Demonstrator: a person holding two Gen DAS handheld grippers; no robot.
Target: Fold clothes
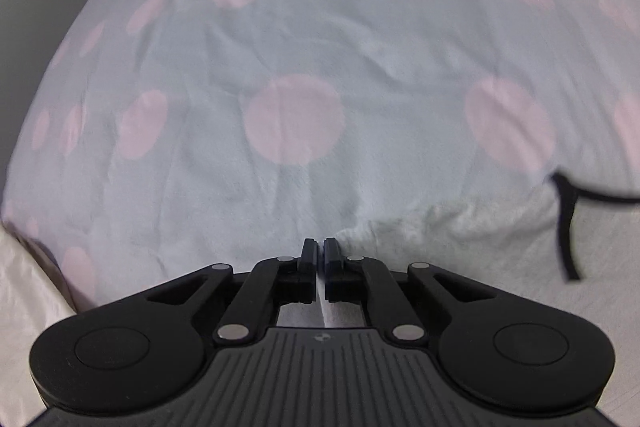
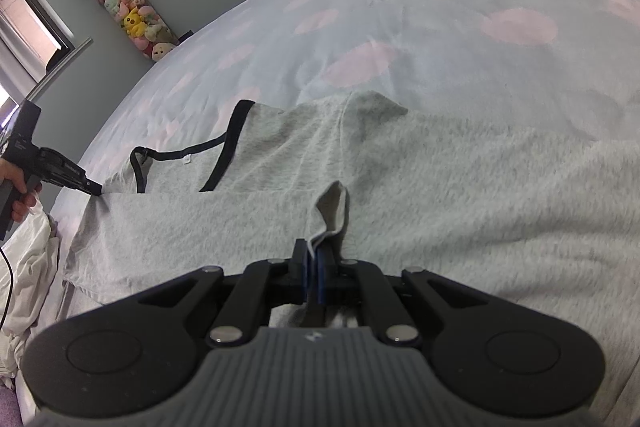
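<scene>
Grey shirt (image 2: 400, 187) pinched by both downward-tilted grippers.

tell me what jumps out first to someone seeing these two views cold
A grey garment with black trim lies spread across a pale bedcover with big pink dots. The right gripper pinches a fold of it at the near edge, and the left gripper bites its far left corner. A tall tube of plush toys stands against the wall behind.

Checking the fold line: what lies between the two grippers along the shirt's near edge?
Only grey shirt, bare, between left gripper and right gripper; right wrist view shows it.
</scene>
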